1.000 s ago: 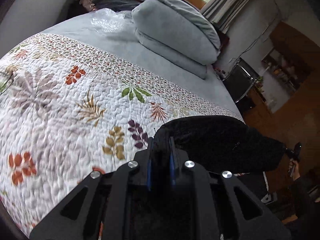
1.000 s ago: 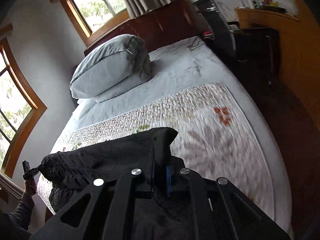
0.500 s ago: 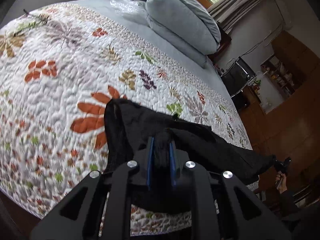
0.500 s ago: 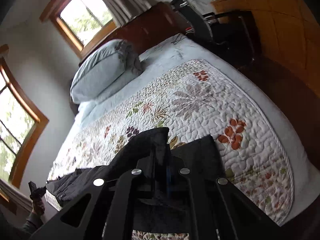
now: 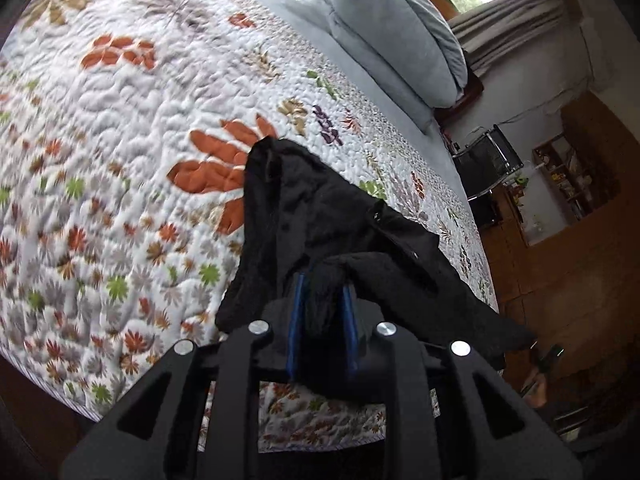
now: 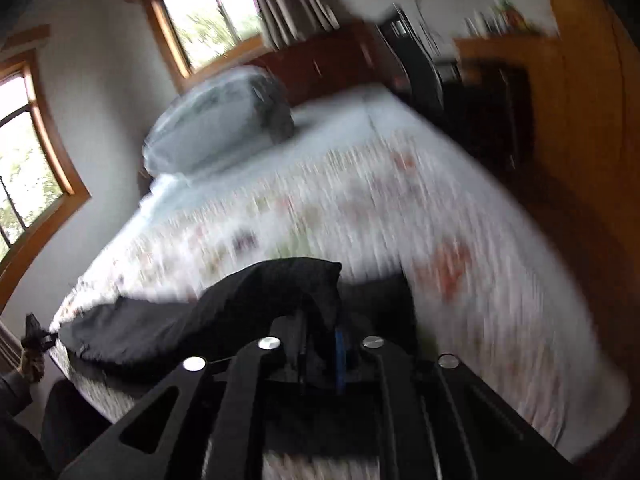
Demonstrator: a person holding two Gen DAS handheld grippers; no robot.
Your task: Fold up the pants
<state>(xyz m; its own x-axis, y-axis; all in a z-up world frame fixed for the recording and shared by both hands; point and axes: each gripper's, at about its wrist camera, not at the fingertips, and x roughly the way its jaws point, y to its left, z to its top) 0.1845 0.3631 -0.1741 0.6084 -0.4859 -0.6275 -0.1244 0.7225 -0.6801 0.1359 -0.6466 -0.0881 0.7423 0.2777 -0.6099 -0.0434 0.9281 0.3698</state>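
The black pants [image 5: 320, 208] lie near the foot edge of the bed, on a white quilt [image 5: 120, 140] printed with orange, green and purple leaves. In the left wrist view the cloth is bunched and creased: one end rests flat on the quilt over a large orange leaf, a ridge of fabric rises toward the camera, and a long strip trails off to the right along the bed edge.

The left gripper [image 5: 322, 300] points down at a slant toward the quilt, low over the bed edge. A fold of the black fabric stands between its blue-edged fingers [image 5: 295, 320]; the jaws are narrow and opening, with the cloth still filling the gap.

The right gripper [image 6: 322, 344] also tilts downward over the foot of the bed. This view is heavily motion-blurred. A hump of the pants drapes over and between its fingers, and its jaws are opening; whether the pads still press the cloth I cannot tell. From there the fabric runs left along the bed edge toward the other gripper, seen small at the far left.

Beyond the quilt lies pale grey bedding with a stack of grey pillows [image 5: 400, 36] by the wooden headboard [image 6: 320, 68], under a wood-framed window [image 6: 212, 20].
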